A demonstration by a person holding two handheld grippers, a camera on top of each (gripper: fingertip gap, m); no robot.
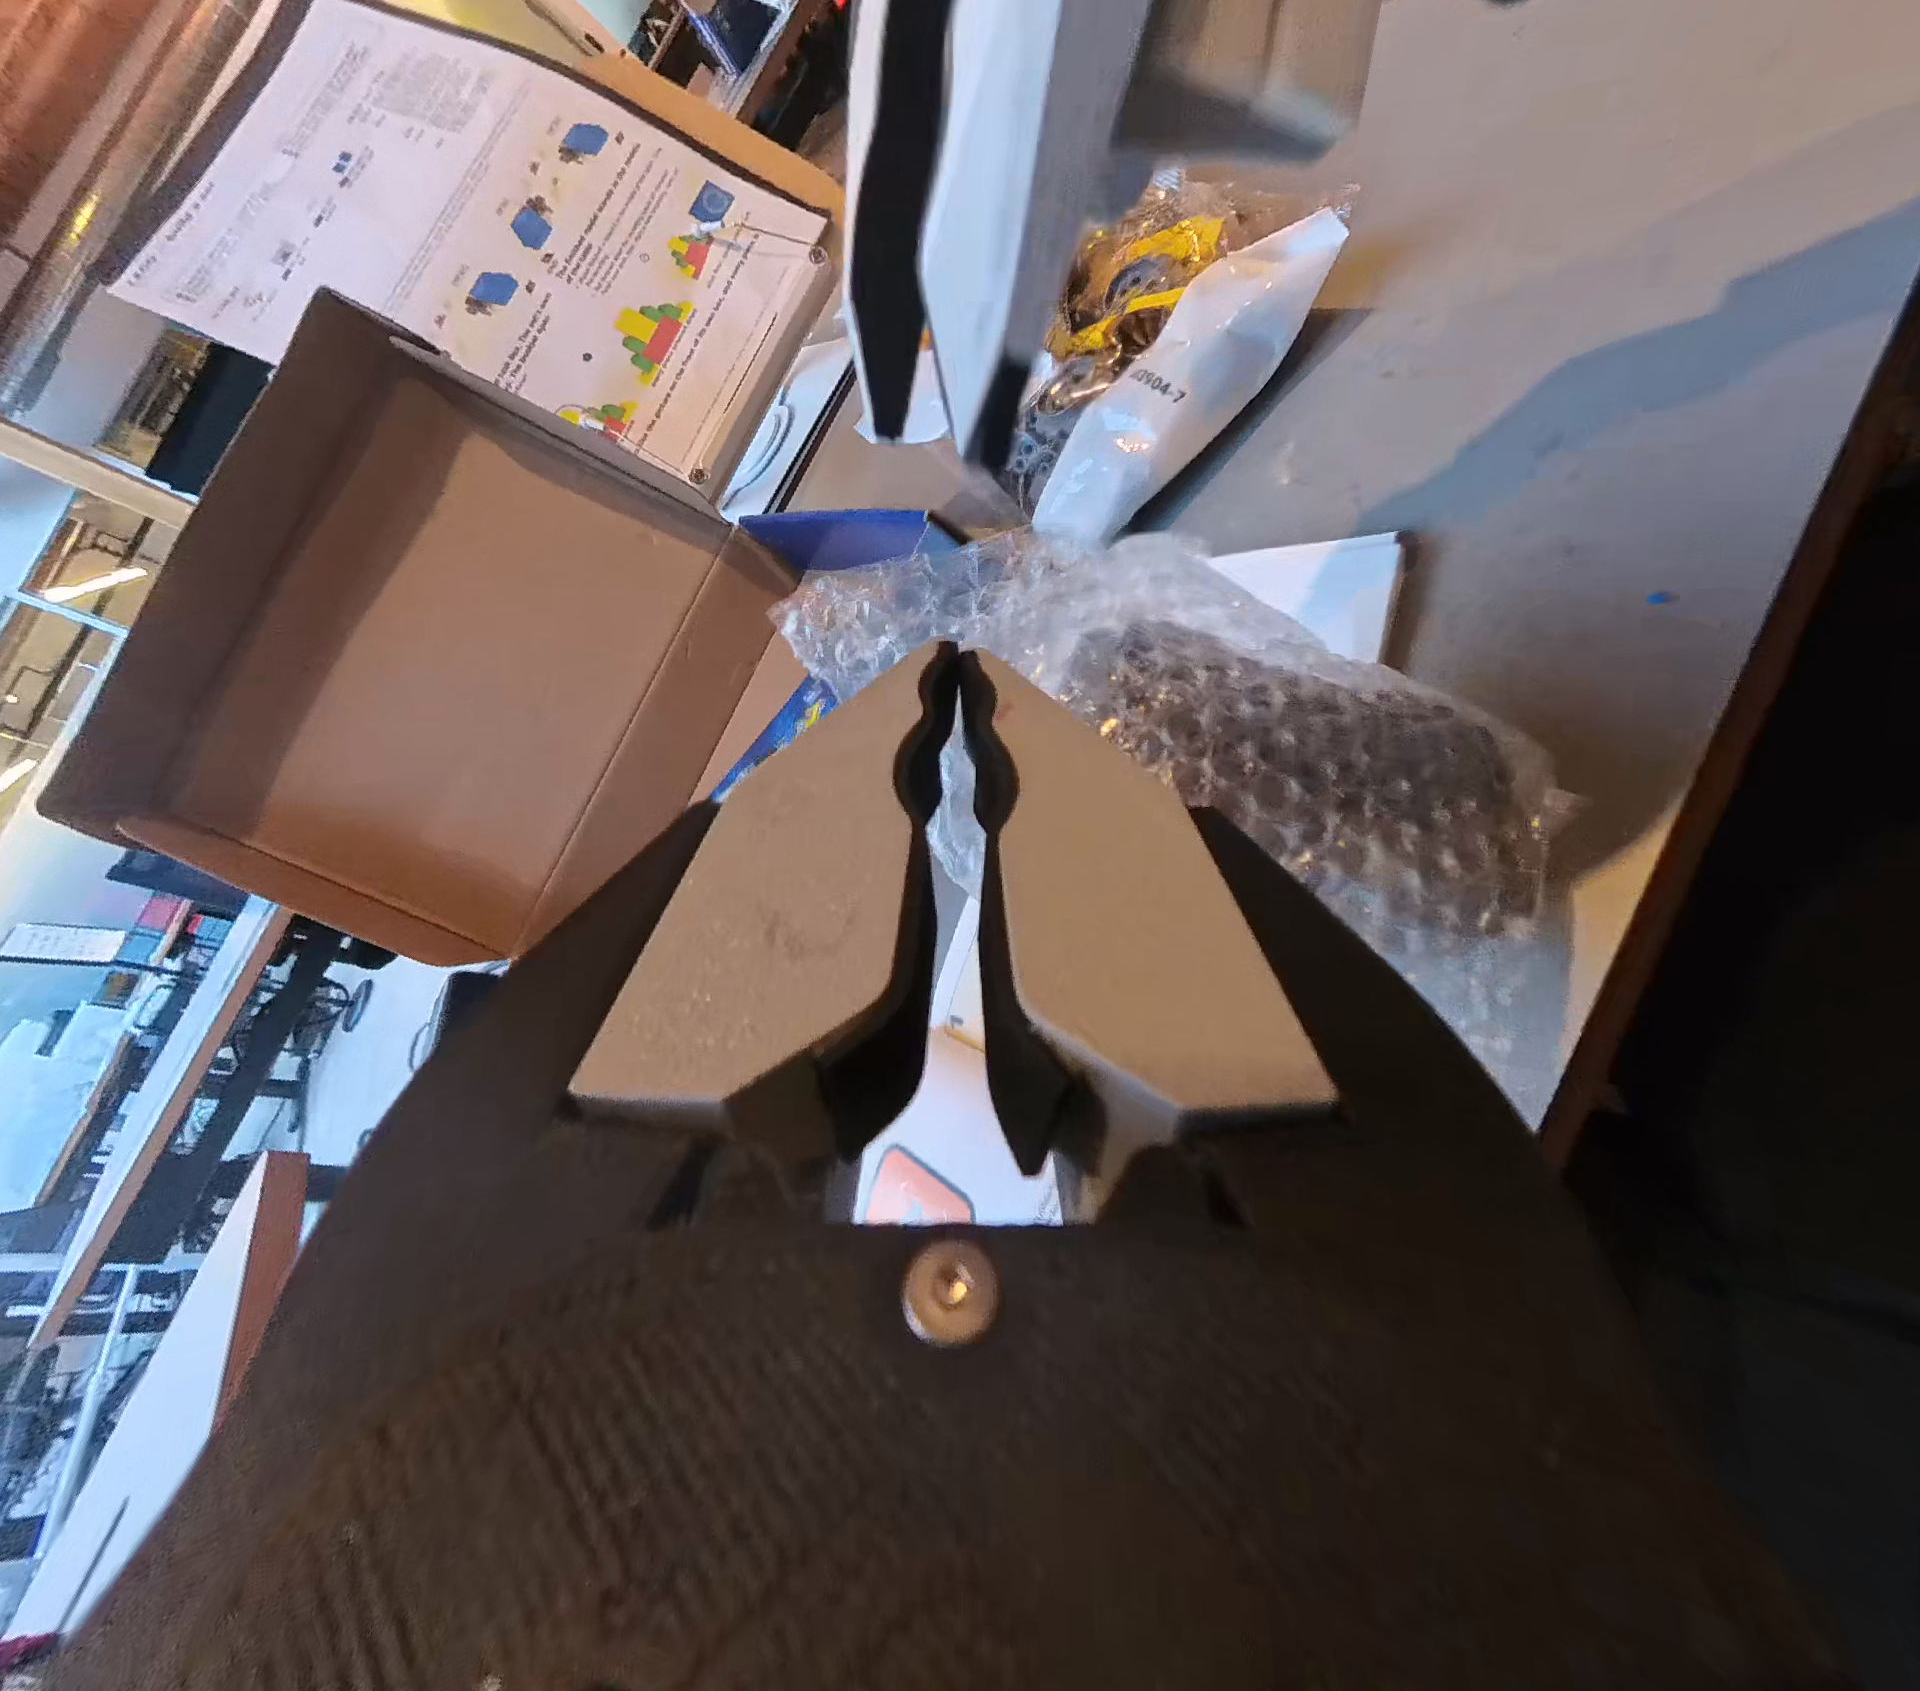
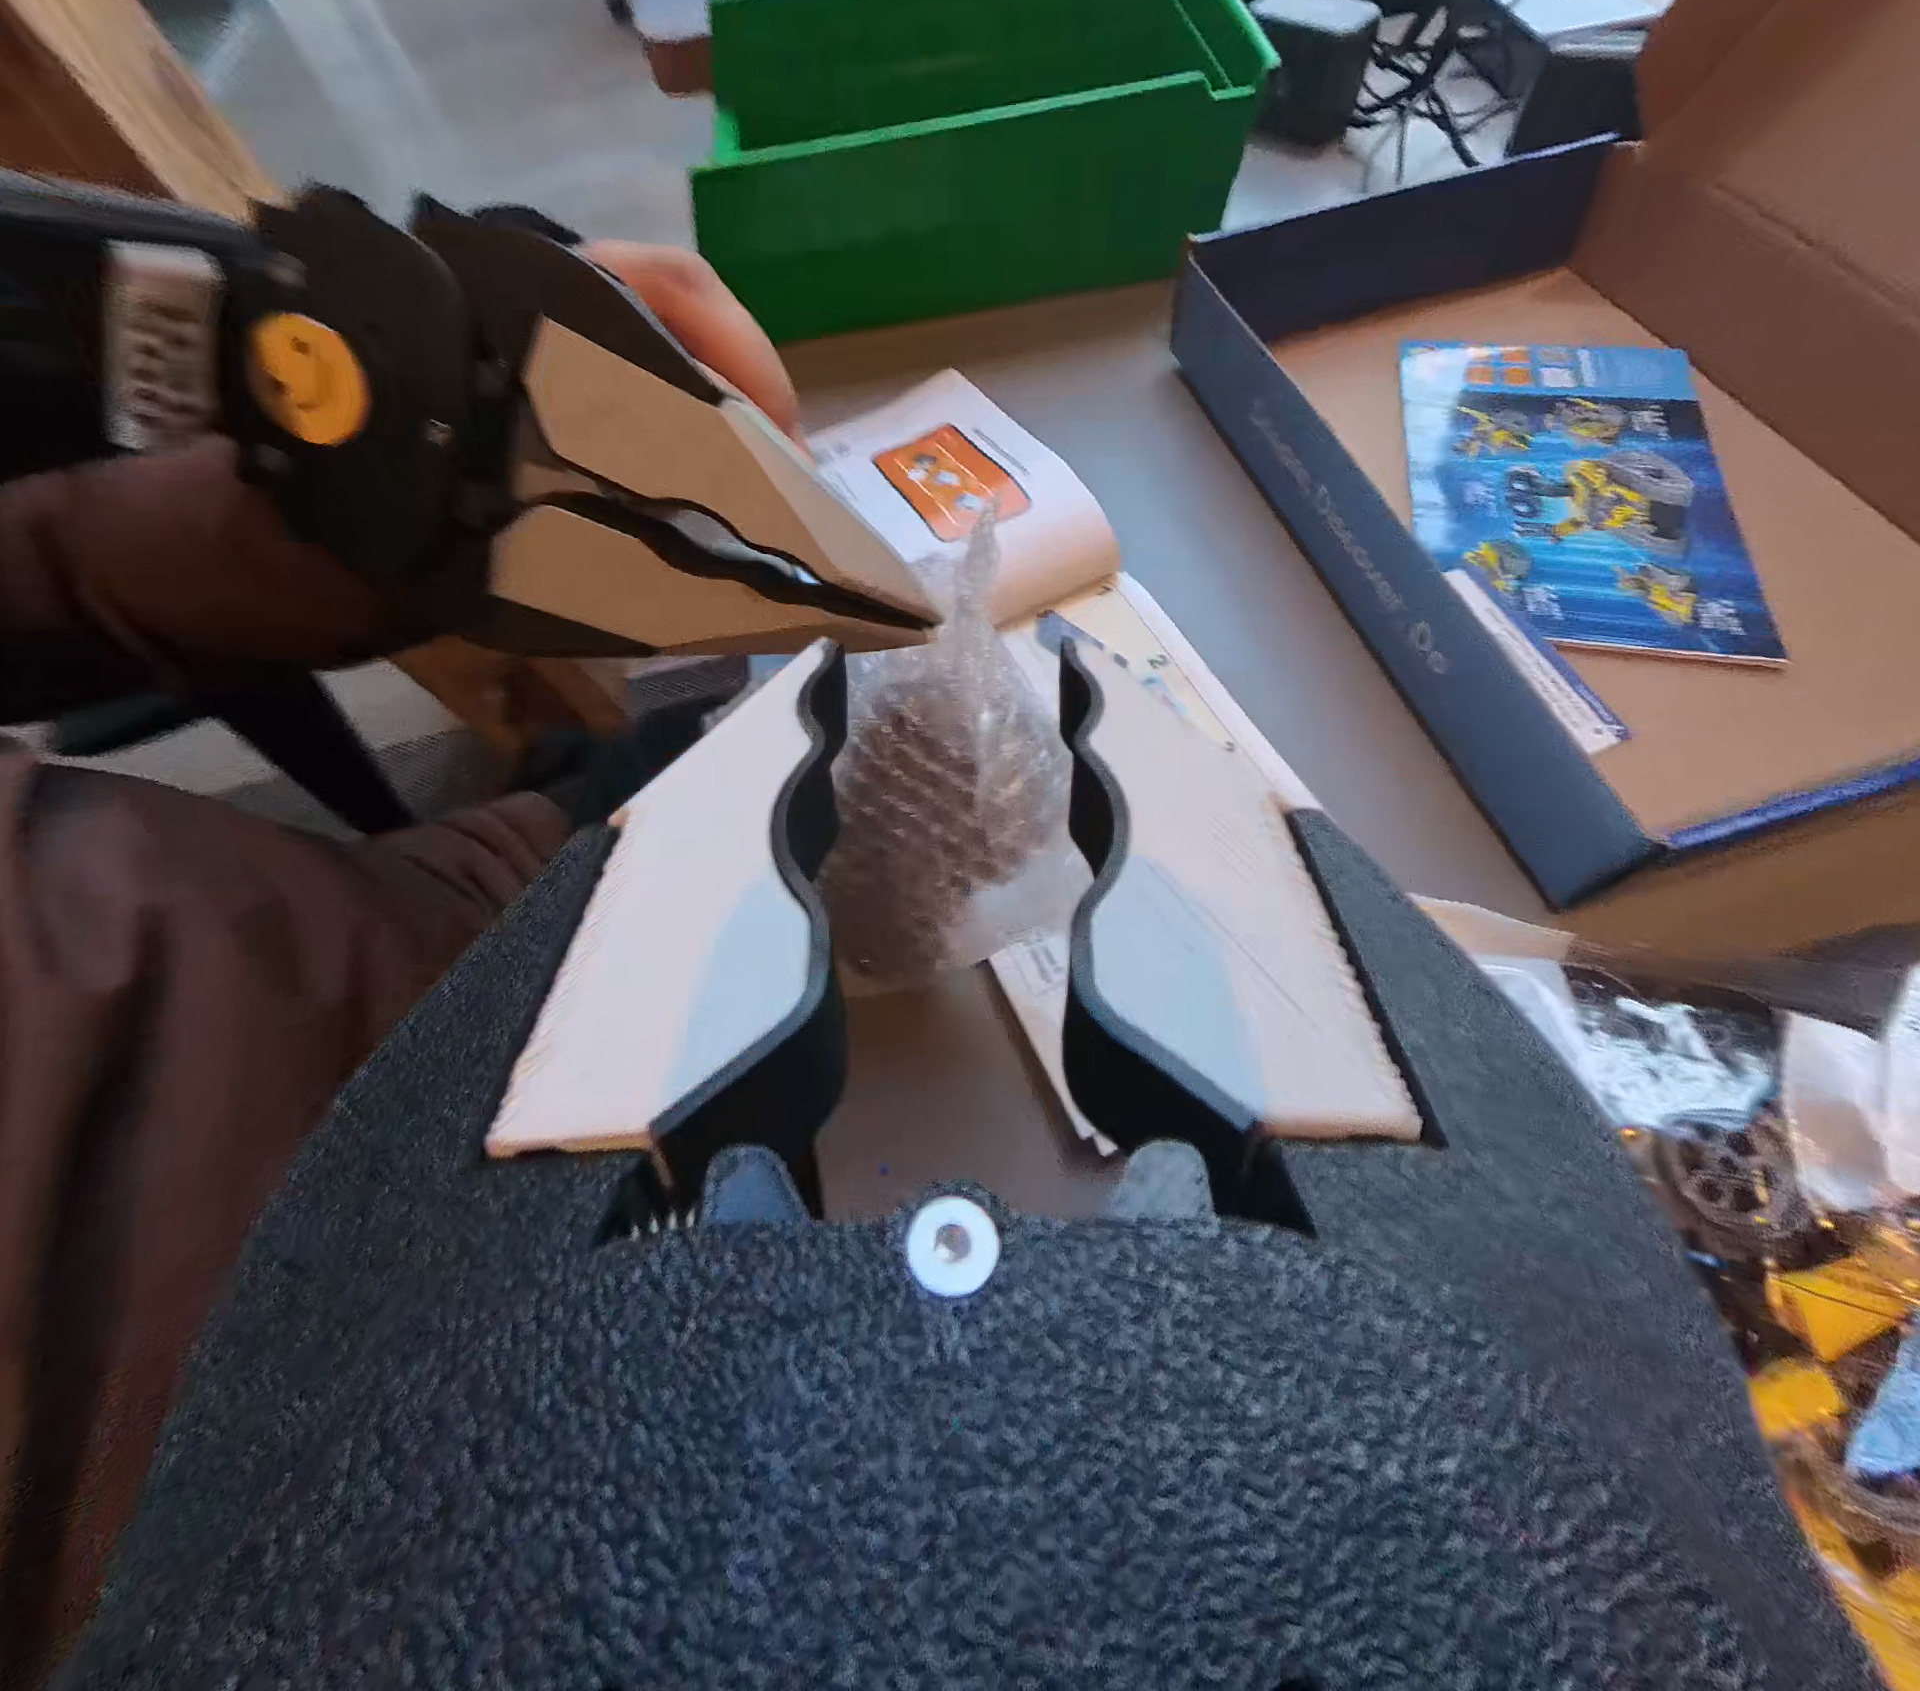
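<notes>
The bubble-wrap packet (image 2: 940, 820) serves as the reference. It encloses a dark, rounded item and hangs or stands just above the table (image 2: 1132, 436), over an open instruction booklet (image 2: 966, 488).

The left gripper (image 1: 958, 654) has its jaws pressed together on the packet's twisted top edge; this pinch probably keeps the packet upright and steady. In the right wrist view the same left gripper (image 2: 930, 618) enters from the left side of the packet, tips meeting at the film.

The right gripper (image 2: 945, 685) is spread wide and holds nothing. Its fingers (image 2: 821, 810) flank the packet on both sides; whether they touch the film cannot be told.

Beyond the packet to the right lies an open cardboard box (image 2: 1558, 561) with a dark rim, a blue leaflet (image 2: 1579, 498) inside. Straight beyond stands a green bin (image 2: 977, 124). To the near right lies a bag of parts (image 2: 1704, 1153). Free table surface remains between packet and box rim.
</notes>
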